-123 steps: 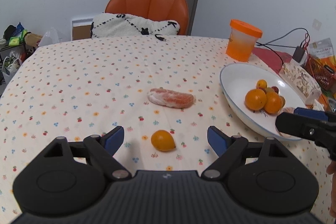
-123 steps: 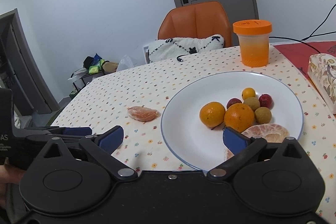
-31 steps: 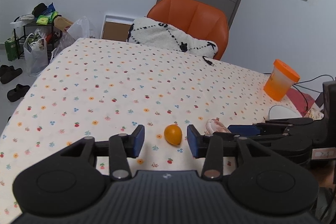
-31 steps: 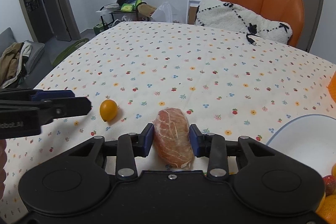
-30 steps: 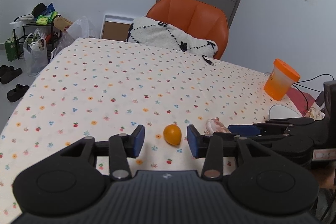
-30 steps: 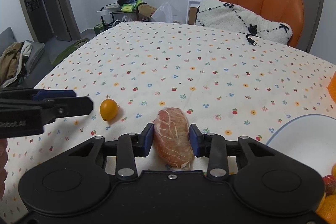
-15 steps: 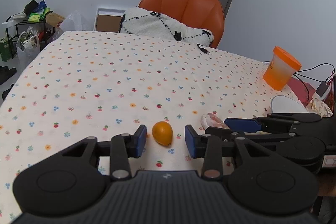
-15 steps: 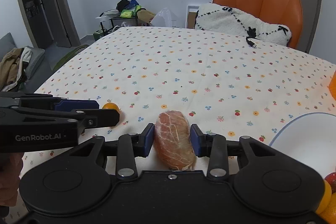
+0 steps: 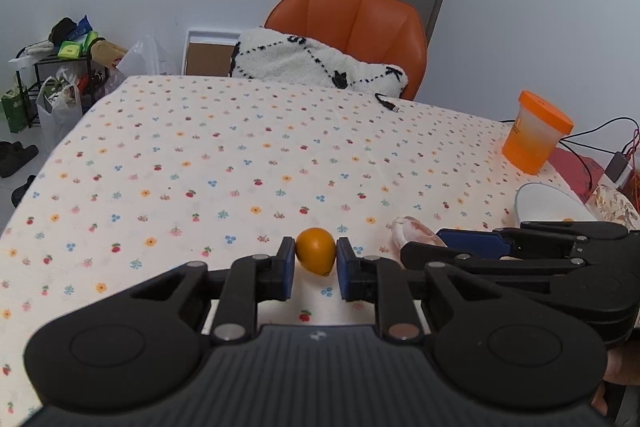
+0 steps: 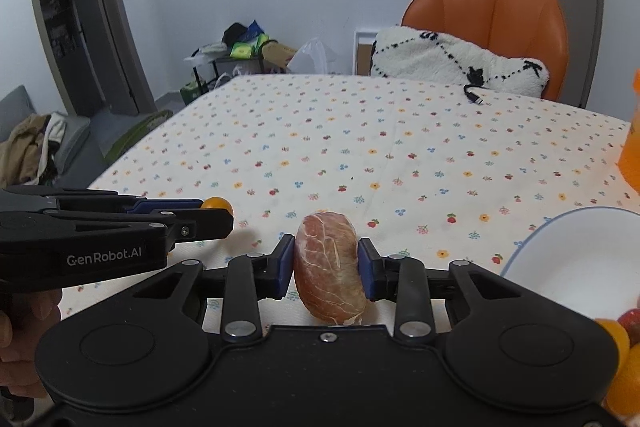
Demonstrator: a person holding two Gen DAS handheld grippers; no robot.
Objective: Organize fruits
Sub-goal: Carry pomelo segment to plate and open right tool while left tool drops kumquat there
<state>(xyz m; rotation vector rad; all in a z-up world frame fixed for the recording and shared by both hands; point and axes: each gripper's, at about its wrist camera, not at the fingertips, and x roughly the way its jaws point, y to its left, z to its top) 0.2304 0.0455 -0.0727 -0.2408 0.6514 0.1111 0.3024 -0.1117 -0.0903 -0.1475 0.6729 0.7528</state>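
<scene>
A small orange kumquat (image 9: 316, 251) sits between the blue pads of my left gripper (image 9: 316, 259), which is shut on it just above the flowered tablecloth. My right gripper (image 10: 326, 263) is shut on a peeled pomelo segment (image 10: 330, 267), pink with white membrane. In the left wrist view the pomelo segment (image 9: 414, 231) and the right gripper (image 9: 472, 241) lie to the right. In the right wrist view the kumquat (image 10: 216, 203) peeks out beyond the left gripper (image 10: 200, 209). The white plate (image 10: 560, 267) with oranges (image 10: 614, 341) lies at the right.
An orange-lidded jar (image 9: 534, 137) stands at the far right near cables (image 9: 592, 135). An orange chair (image 9: 360, 23) with a white cushion (image 9: 316, 61) is behind the table. A black cable end (image 9: 388, 103) lies on the cloth. A hand (image 10: 20, 331) holds the left gripper.
My left gripper has shut onto the kumquat, which lay loose between open fingers before. Both grippers have lifted slightly and tilted. The right gripper keeps its hold on the pomelo segment.
</scene>
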